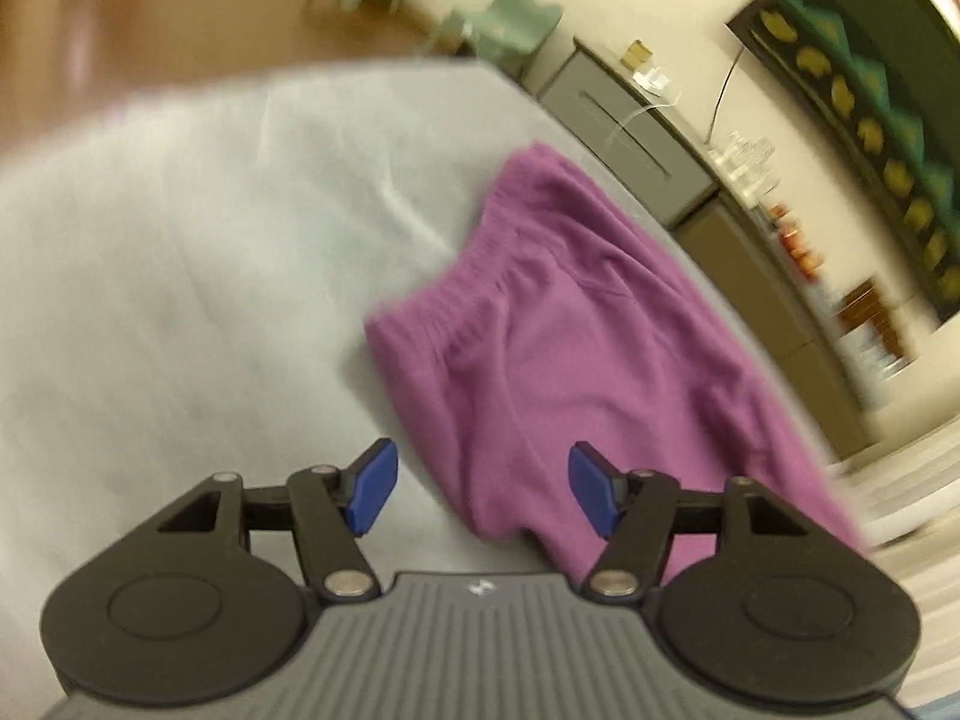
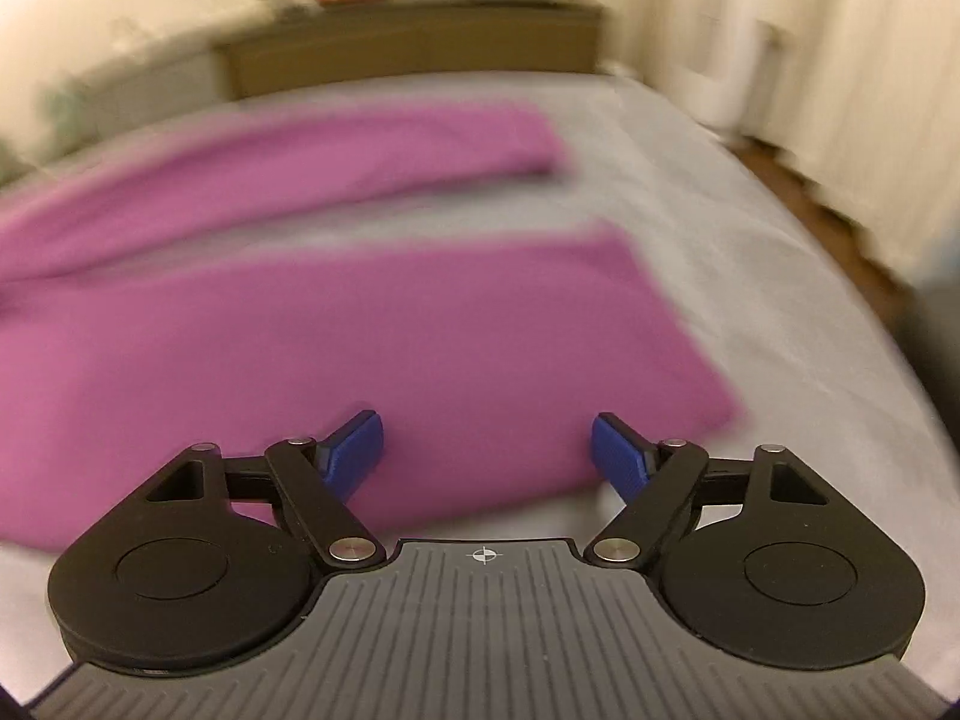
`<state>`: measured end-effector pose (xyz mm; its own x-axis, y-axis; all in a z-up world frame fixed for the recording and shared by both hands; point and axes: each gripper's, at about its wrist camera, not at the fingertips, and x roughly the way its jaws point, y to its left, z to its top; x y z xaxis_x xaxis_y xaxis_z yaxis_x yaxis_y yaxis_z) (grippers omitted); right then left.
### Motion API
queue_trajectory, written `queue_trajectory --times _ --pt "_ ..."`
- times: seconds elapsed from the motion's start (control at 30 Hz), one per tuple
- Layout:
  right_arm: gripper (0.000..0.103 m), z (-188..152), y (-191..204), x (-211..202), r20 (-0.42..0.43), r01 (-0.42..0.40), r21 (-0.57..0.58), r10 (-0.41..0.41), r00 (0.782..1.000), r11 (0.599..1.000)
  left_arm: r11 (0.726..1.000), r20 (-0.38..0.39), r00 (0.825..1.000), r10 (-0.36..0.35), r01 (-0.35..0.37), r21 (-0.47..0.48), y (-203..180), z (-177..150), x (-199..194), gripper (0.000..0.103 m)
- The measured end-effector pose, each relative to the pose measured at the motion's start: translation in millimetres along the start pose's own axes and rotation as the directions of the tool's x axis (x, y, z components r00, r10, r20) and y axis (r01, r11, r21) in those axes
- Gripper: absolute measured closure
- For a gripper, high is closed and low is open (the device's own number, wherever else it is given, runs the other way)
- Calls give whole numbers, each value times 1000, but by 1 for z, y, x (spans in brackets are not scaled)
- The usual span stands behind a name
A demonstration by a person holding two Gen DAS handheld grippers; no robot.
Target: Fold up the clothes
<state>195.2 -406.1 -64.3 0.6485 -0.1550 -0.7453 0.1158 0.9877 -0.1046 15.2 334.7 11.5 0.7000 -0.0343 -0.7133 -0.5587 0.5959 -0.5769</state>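
Purple trousers (image 1: 576, 324) lie on a surface covered with a light grey sheet (image 1: 210, 276). In the left wrist view their elastic waistband end points toward the left, and my left gripper (image 1: 483, 492) hangs open and empty just above the near edge of the fabric. In the right wrist view the two trouser legs (image 2: 312, 324) lie spread apart, the far leg (image 2: 288, 174) behind the near one. My right gripper (image 2: 486, 456) is open and empty over the near leg's hem. Both views are motion-blurred.
A grey-brown low cabinet (image 1: 636, 138) with small items on top runs along the far side of the sheet; it also shows in the right wrist view (image 2: 414, 54). Green chairs (image 1: 510, 24) stand on a wooden floor. A white wall and pipe (image 2: 738, 48) are at right.
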Motion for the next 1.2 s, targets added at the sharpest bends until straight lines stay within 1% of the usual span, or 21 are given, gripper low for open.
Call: queue_trajectory --times 0.07,0.13,0.2,0.27,0.33,0.37,0.4,0.47,0.53,0.6,0.63,0.7,0.8,0.83,0.87,0.9,0.93,1.0,1.1,1.17,1.2 --pt "18 2 -8 -2 4 98 -15 -97 995 995 995 -55 995 -83 80 -54 3 -2 8 39" --pt "18 -1 -7 -6 9 124 -39 -124 992 992 993 -68 991 -114 111 -50 -2 -3 13 36" --pt "18 -2 0 -7 13 103 -63 -103 995 993 996 -61 995 -77 75 -38 -8 -4 23 32" --pt "18 -3 8 -8 18 87 -84 -86 996 993 999 -32 999 -40 40 -22 -12 -3 33 36" --pt "18 -3 15 -9 26 83 -97 -81 996 992 1000 8 1000 13 -13 17 -20 1 39 46" --pt "18 -4 18 -14 27 80 -95 -78 997 992 998 22 999 43 -44 44 -22 3 42 65" --pt "18 -5 18 -18 24 73 -80 -72 997 994 995 24 997 68 -70 71 -23 5 45 98" --pt "18 -5 10 -12 11 45 -37 -44 999 998 989 89 991 100 -109 102 -25 10 39 99" --pt "17 -6 2 -8 -4 14 0 -14 1000 1000 983 213 972 95 -126 136 -29 9 9 99" --pt "11 -8 -4 -8 -6 -5 17 5 1000 1000 978 272 959 82 -131 165 -30 -1 -20 97" --pt "9 -7 -2 -11 12 1 11 -1 1000 1000 977 270 958 94 -140 160 -26 -7 -29 95" --pt "8 -6 1 -18 47 12 0 -12 999 1000 982 227 964 142 -165 89 -10 -10 -27 81" --pt "7 -5 6 -27 101 30 -16 -28 994 999 979 154 967 202 -200 -29 15 -12 -22 80" --pt "15 -4 8 -31 119 36 -21 -33 992 999 977 165 963 215 -212 -33 15 -12 -24 80" --pt "21 -4 10 -34 137 42 -26 -38 990 999 974 214 952 220 -225 -2 7 -13 -30 80" --pt "31 -3 11 -37 155 49 -30 -43 987 998 971 259 940 220 -237 34 -2 -15 -35 75" --pt "31 -3 13 -40 173 55 -35 -48 984 998 967 276 937 213 -242 75 -11 -15 -34 72" --pt "30 -2 16 -46 208 68 -44 -57 976 997 959 262 946 193 -238 153 -28 -14 -21 70" --pt "28 -5 34 -37 179 -20 -99 38 983 995 936 189 953 235 -274 221 -38 -13 9 70" --pt "29 -7 48 -28 146 -94 -137 114 983 986 921 144 943 299 -325 216 -32 -12 24 70" --pt "29 -9 53 -22 120 -111 -156 131 984 981 917 144 936 320 -345 201 -26 -13 24 77"
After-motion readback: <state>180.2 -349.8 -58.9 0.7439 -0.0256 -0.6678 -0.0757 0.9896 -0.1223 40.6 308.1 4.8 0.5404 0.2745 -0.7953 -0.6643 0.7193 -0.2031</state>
